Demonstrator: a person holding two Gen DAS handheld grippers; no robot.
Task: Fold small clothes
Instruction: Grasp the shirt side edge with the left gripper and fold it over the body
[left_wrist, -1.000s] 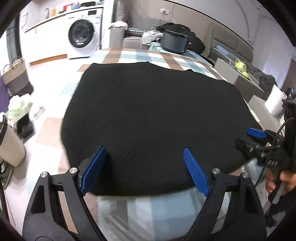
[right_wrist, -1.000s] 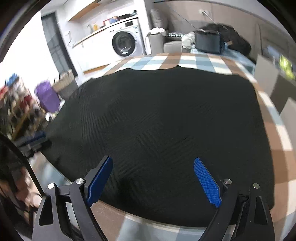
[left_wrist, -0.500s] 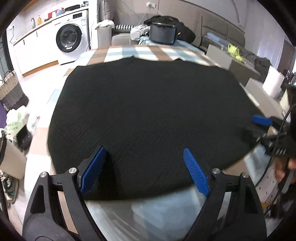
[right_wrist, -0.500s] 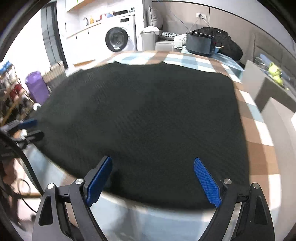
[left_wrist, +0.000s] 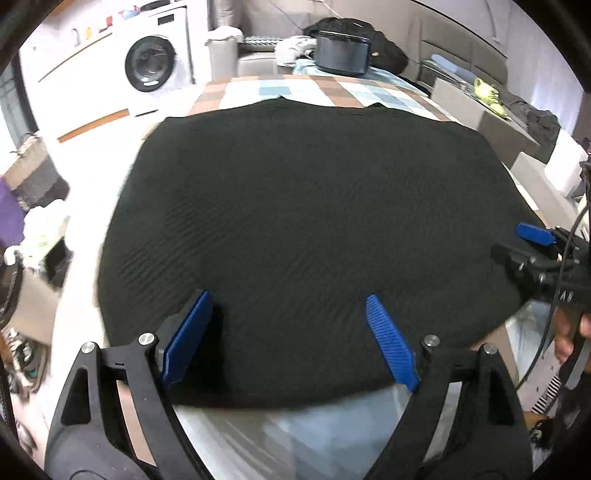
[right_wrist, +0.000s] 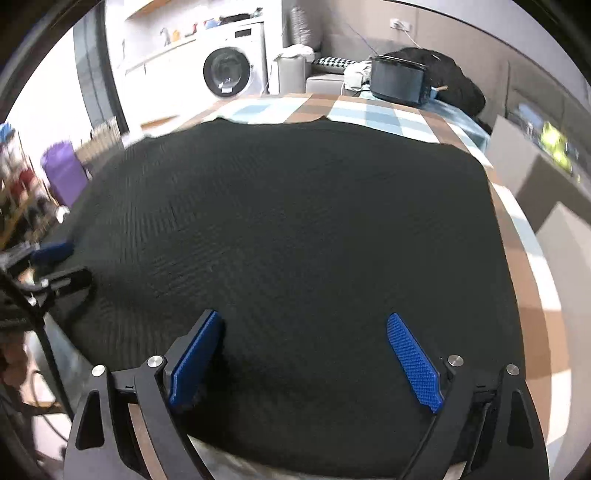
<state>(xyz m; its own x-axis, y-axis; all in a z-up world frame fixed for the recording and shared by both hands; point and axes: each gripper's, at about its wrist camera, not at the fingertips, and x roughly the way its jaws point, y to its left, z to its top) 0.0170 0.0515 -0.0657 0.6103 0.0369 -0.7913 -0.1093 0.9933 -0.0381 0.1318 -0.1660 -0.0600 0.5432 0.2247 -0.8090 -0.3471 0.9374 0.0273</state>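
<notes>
A black knitted garment (left_wrist: 306, 229) lies spread flat over a checked tablecloth (left_wrist: 295, 90) and fills most of both views (right_wrist: 295, 236). My left gripper (left_wrist: 288, 306) hovers open over the garment's near left part, nothing between its blue pads. My right gripper (right_wrist: 301, 325) hangs open over the near right part, also with nothing between its pads. Each gripper shows in the other's view: the right one (left_wrist: 532, 236) at the garment's right edge, the left one (right_wrist: 51, 254) at its left edge. Whether any pad touches the cloth cannot be told.
A dark box (left_wrist: 343, 55) and a black heap of clothes (right_wrist: 450, 81) sit at the table's far end. A washing machine (left_wrist: 153, 68) stands at the back left. A purple bin (right_wrist: 62, 173) and baskets are on the floor to the left. Grey furniture (left_wrist: 502, 129) lines the right.
Both views have shifted and tilted a little over the garment, the right gripper sliding sideways along its near edge. Both grippers stay open; the garment lies as before.
</notes>
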